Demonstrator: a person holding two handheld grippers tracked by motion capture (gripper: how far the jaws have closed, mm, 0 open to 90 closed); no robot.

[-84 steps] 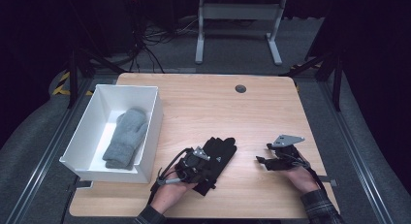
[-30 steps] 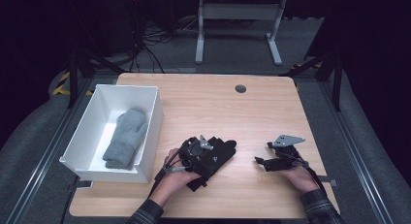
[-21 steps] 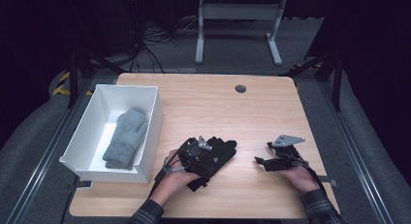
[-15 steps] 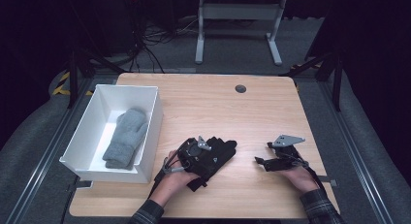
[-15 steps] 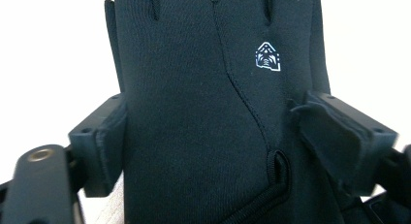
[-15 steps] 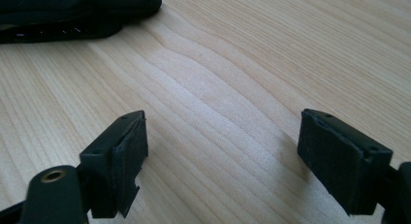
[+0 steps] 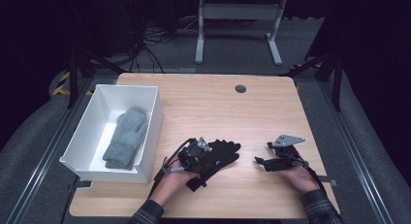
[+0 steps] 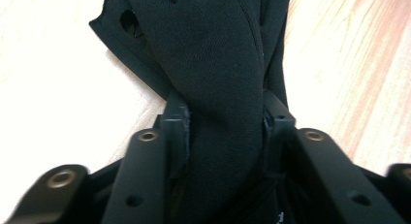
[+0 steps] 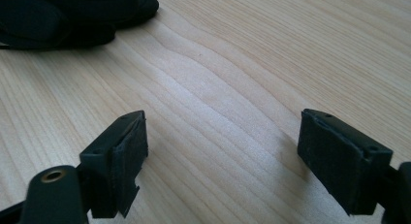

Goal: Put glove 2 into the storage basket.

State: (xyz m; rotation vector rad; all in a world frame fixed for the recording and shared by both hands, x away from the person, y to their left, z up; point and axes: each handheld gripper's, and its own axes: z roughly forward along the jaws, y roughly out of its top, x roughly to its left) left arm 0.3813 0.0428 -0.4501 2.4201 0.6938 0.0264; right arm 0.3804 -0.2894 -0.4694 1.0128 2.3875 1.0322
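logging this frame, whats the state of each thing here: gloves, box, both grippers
black glove: flat on the table, pinched between the left gripper's pads
left gripper: jaws just closed onto the black glove
right gripper: open, nothing between the jaws, low over bare wood
grey mitten: lying in the white box
white box: open-topped, on the table's left side

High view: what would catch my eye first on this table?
Probably the black glove near the table's front edge, pinched by the left gripper, whose jaws have just been closing on it. Next, the white bin at the left holding a grey mitten. The right gripper waits open beside the glove.
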